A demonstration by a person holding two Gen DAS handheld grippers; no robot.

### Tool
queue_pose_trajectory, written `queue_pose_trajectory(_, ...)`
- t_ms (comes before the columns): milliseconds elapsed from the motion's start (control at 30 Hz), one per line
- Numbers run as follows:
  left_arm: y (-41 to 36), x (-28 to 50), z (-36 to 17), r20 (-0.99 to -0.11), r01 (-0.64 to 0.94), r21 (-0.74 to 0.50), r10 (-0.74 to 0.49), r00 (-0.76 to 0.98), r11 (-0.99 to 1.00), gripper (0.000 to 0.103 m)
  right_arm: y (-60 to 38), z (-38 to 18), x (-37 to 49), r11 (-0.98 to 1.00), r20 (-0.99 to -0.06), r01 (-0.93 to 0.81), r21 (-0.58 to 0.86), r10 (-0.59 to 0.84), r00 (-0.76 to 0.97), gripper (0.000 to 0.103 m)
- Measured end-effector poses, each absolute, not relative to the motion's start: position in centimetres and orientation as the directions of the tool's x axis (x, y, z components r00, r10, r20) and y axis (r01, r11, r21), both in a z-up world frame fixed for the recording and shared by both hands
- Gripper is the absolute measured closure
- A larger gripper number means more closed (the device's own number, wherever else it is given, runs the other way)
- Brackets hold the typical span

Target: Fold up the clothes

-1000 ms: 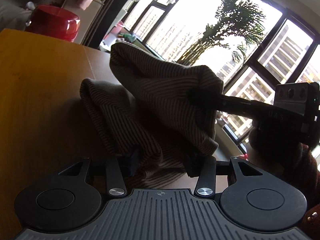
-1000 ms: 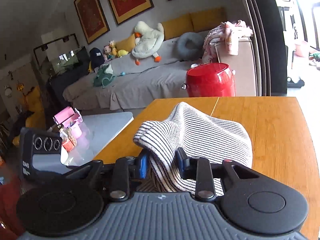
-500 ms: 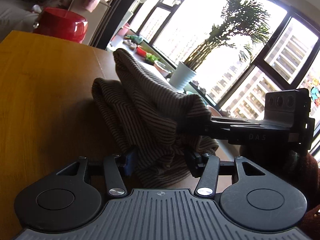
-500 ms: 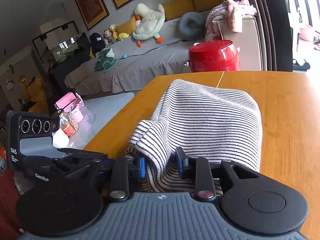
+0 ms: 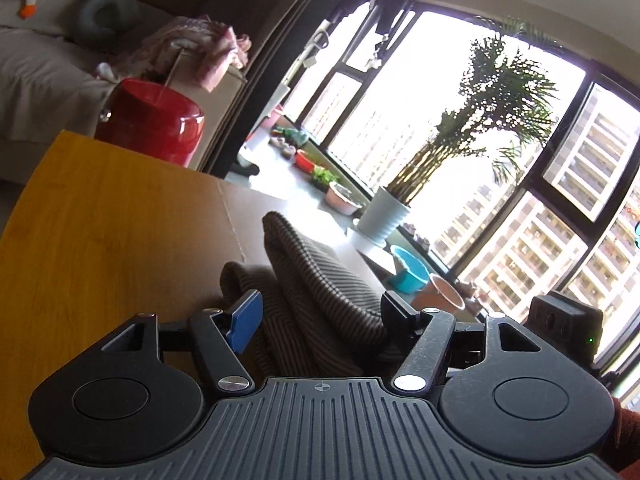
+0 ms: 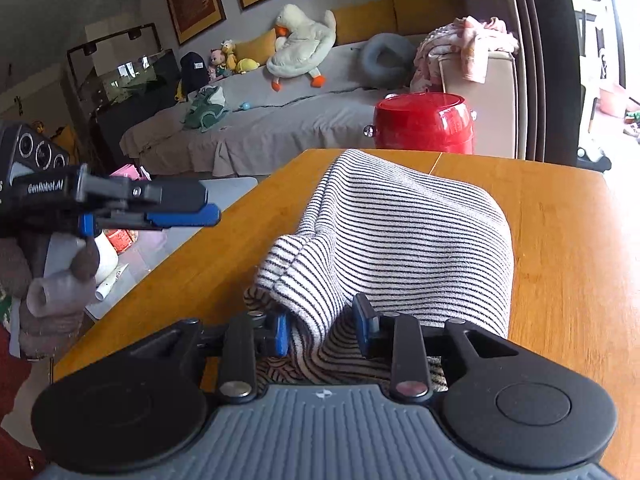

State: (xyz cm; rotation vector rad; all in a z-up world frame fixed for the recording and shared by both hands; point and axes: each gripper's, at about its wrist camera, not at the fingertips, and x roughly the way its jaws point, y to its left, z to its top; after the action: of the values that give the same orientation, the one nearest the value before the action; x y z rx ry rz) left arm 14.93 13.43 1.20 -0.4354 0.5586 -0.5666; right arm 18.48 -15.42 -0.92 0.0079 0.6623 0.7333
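- The left gripper (image 6: 188, 210) reads "GenRobot.AI" in the right wrist view; its fingers lie together there, beside the table (image 6: 560, 240), holding nothing
- The left wrist view shows them spread around the striped garment (image 6: 400, 232)
- The right gripper (image 6: 326, 328) is clamped on its near fold
- A red pot (image 6: 424, 122) stands beyond; contents hidden

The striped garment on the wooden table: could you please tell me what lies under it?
The striped garment rests on the wooden table, its own lower layer showing at the near edge. Anything beneath the mound is covered.
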Motion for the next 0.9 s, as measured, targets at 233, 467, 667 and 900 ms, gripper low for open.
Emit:
queue_pose_trajectory(233,9.9,17.4,-0.8,-0.495,0.413,-0.419,-0.585,0.642,0.808,0.042,-14.3,0.1,16.5,0.743,-0.557,-0.661,0.108,0.596,0.578,0.061)
queue_pose_trajectory(467,11.8,18.0,-3.0,-0.532,0.339,-0.453,-0.555,0.64,0.825,0.041,-13.4,2.8,14.1,0.684,-0.498,-0.727,0.06,0.652,0.572,0.058)
queue_pose_trajectory(667,12.4,17.7,-3.3,-0.537,0.317,-0.449,-0.535,0.652,0.836,0.043,-12.4,1.5,14.6,0.667,-0.53,-0.738,0.097,0.663,0.529,0.06)
queue_pose_trajectory(900,12.5,17.3,-2.7,-0.534,0.309,-0.437,-0.52,0.667,0.845,0.043,-12.2,-0.4,15.9,0.671,-0.566,-0.719,0.181,0.669,0.482,0.06)
